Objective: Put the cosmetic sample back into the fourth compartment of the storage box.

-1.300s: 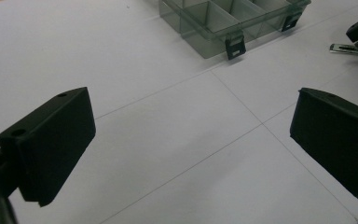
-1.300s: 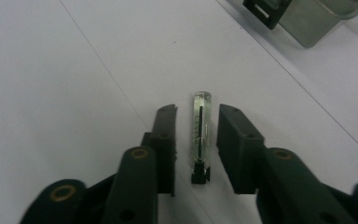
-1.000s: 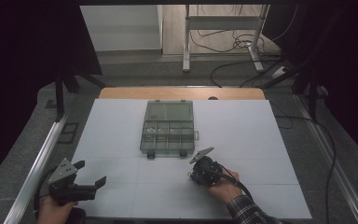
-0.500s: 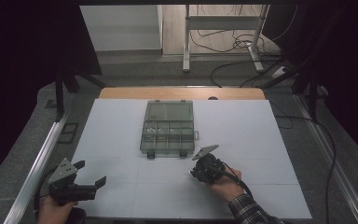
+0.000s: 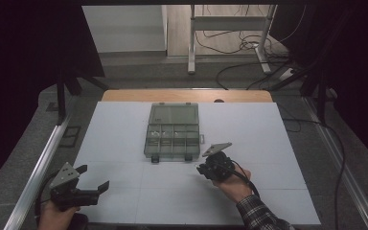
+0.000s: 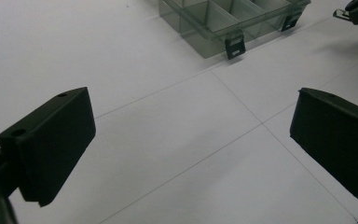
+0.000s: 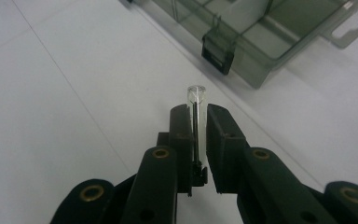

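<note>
A smoky transparent organizer box (image 5: pixel 172 132) with several compartments lies lid-open at the middle of the white table (image 5: pixel 124 139). My right gripper (image 5: pixel 202 169) hovers just in front of the box's near right corner. It is shut on a small clear tube (image 7: pixel 196 95), whose tip sticks out past the jaws toward a black latch (image 7: pixel 218 52). My left gripper (image 5: pixel 93 178) stands open near the table's front left corner, with bare table between its jaws (image 6: pixel 191 140).
The box's near edge (image 6: pixel 223 23) carries two black latches, and the right gripper (image 6: pixel 356 11) shows beside it. A wooden strip (image 5: pixel 187 95) runs along the table's far edge. Metal rails (image 5: pixel 38 167) flank both sides, and cables lie on the floor beyond.
My right gripper has edged slightly up and to the right, nearer the box's corner, still shut on the tube. The left gripper has stayed put.
</note>
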Motion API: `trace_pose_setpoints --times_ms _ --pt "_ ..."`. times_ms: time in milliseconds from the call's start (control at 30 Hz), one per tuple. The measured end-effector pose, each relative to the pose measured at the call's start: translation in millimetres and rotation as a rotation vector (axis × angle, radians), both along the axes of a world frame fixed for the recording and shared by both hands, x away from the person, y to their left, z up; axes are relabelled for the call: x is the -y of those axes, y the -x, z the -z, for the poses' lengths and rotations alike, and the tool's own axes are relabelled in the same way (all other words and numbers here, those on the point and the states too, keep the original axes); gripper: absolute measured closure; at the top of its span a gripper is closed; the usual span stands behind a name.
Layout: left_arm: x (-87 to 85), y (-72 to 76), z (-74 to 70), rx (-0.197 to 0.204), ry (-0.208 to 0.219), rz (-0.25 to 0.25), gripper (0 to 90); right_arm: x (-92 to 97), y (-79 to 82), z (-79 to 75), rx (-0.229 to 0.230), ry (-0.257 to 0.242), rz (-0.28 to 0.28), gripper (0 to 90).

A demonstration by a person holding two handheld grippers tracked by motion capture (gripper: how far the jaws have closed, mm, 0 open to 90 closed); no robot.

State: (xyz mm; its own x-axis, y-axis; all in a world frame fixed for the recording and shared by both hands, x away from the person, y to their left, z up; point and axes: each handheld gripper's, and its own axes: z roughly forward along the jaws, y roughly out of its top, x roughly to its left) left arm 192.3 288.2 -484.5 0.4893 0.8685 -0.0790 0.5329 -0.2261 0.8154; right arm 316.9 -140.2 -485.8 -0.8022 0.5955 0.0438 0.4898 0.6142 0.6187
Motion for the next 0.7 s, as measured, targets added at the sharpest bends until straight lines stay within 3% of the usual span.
trace_pose_setpoints --times_ms 700 --pt "-0.5 -0.2 0.0 0.000 0.002 -0.002 0.4 0.2 -21.3 -16.4 0.065 -0.063 0.032 80.2"
